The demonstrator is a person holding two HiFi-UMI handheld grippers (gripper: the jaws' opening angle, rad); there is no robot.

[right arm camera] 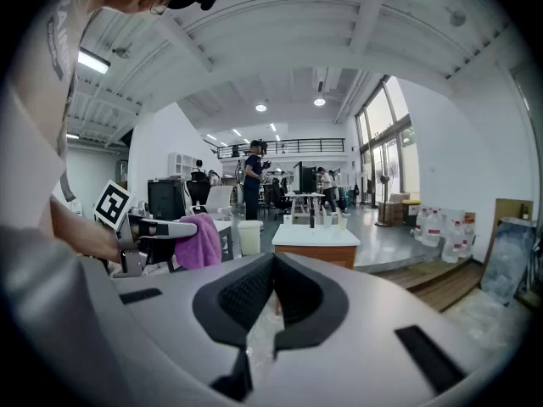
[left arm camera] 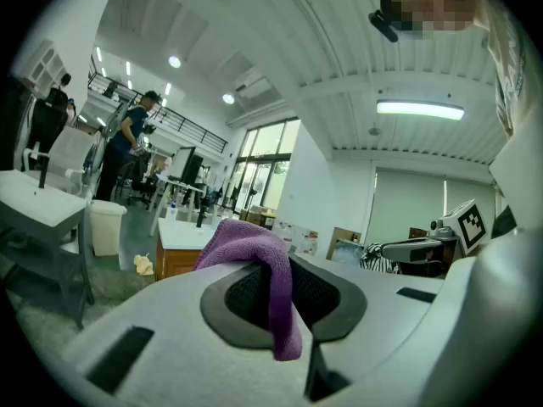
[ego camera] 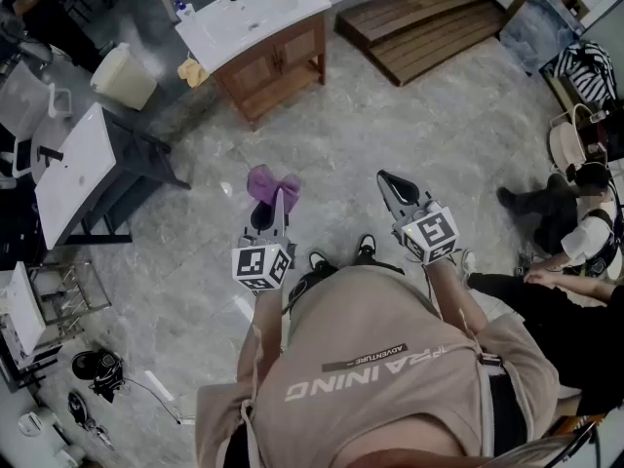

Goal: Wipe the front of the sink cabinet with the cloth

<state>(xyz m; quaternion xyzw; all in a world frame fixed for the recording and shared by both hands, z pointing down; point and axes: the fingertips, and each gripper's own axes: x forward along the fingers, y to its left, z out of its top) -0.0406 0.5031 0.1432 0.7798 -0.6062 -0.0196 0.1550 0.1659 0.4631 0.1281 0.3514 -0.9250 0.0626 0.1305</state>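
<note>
The wooden sink cabinet point(ego camera: 275, 61) with a white basin top stands across the floor, far ahead of both grippers; it also shows small in the left gripper view point(left arm camera: 174, 257) and the right gripper view point(right arm camera: 316, 246). My left gripper point(ego camera: 275, 201) is shut on a purple cloth point(ego camera: 270, 184), which drapes over the closed jaws point(left arm camera: 265, 270). My right gripper point(ego camera: 393, 187) is held beside it at the same height, jaws shut with nothing between them. From the right gripper view the cloth point(right arm camera: 199, 240) hangs off the left gripper.
A yellow rag point(ego camera: 192, 70) lies at the cabinet's left. A cream bin point(ego camera: 124, 76) and a second white-topped sink stand point(ego camera: 73, 169) are further left. Wooden steps point(ego camera: 419, 25) lie right of the cabinet. A seated person point(ego camera: 570, 242) is at the right. Grey tile floor lies between.
</note>
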